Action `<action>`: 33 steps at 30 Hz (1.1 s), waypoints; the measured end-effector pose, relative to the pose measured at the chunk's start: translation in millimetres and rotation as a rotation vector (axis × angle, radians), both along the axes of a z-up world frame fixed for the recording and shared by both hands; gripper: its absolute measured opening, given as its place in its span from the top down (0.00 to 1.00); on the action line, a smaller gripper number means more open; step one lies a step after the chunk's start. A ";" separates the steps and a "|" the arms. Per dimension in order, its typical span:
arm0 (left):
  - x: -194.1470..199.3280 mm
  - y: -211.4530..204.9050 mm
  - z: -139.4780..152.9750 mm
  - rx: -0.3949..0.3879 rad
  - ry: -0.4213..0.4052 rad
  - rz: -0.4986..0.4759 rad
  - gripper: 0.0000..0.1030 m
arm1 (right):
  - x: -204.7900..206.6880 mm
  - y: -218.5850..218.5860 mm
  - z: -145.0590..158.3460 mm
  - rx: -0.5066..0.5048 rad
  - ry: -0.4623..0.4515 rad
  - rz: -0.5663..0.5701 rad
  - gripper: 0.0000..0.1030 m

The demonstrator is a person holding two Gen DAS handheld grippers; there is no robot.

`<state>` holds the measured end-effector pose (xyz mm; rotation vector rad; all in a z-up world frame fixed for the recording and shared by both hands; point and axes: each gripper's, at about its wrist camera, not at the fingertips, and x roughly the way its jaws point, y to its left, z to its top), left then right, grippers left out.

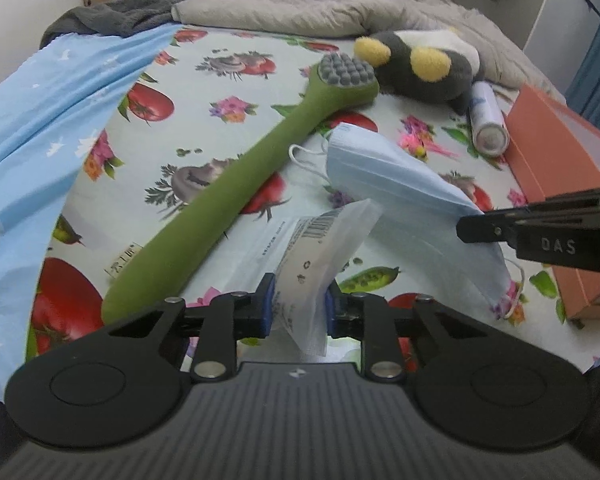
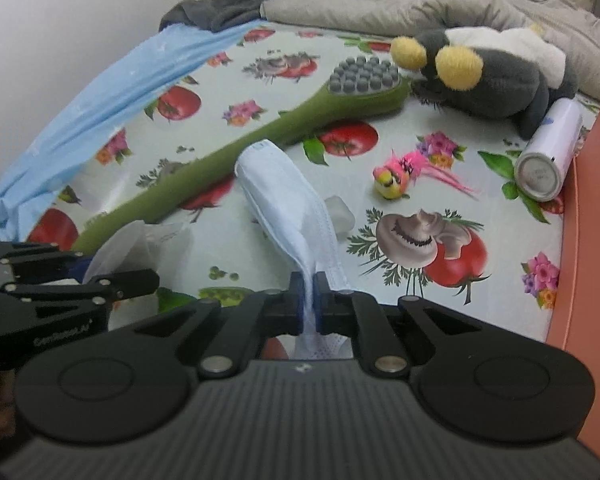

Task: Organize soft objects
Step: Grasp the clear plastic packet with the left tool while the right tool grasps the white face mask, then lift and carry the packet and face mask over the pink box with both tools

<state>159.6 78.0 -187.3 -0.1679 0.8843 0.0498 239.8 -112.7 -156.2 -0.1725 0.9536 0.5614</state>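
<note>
- Left hand-held gripper (image 1: 299, 304) clenched on a clear plastic wrapper (image 1: 320, 248); lower end of the wrapper hidden behind the gripper body, print on its label too blurred to read.
- Right hand-held gripper (image 2: 309, 302) clenched on one end of a pale blue face mask (image 2: 288, 196); pinched end bunched between the pads and partly hidden below them.
- Mask raised off the bed at the held end, long axis running away from the right gripper toward the far edge of the bed, far end close beside the green brush (image 2: 236, 144); contact there unclear.
- In the left view, mask (image 1: 404, 188) lying slantwise, ear loop (image 1: 306, 160) at its far end, other end cut off by the right gripper's finger (image 1: 484, 226).
- Brush long and slanted, grey-nubbed head (image 1: 346, 70) toward the far edge, just beside the grey and yellow plush toy (image 2: 488, 76).
- Pink feathered toy (image 2: 404, 174) and white spray can (image 2: 548, 152) near the right edge, the can against an orange box (image 2: 588, 240) that is cut off by the frame.
- Small clear object (image 2: 340, 212) half hidden behind the mask, unidentifiable.
- Patterned bed cover (image 2: 380, 248) under everything; crumpled beige blanket (image 1: 300, 4) along the far edge.
</note>
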 end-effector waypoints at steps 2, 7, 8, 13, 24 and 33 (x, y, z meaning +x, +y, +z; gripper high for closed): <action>-1.6 0.8 3.6 -0.007 -0.007 0.007 0.73 | -4.4 -1.0 6.3 0.006 -0.013 -0.003 0.92; -5.5 -1.9 15.6 -0.029 -0.023 0.021 0.73 | -16.4 -4.6 16.0 0.023 -0.024 -0.014 0.92; -6.8 -3.5 18.7 -0.032 -0.028 0.023 0.73 | -19.2 -5.5 17.8 0.026 -0.027 -0.018 0.92; -13.6 -8.2 30.5 -0.059 -0.041 0.041 0.73 | -31.2 -13.2 28.2 0.042 -0.034 -0.034 0.92; -30.3 -33.9 56.7 -0.090 -0.074 0.011 0.73 | -52.4 -39.4 52.7 0.072 -0.058 -0.122 0.92; -35.8 -51.2 85.9 -0.125 -0.112 -0.025 0.73 | -74.1 -60.6 72.4 0.094 -0.089 -0.173 0.92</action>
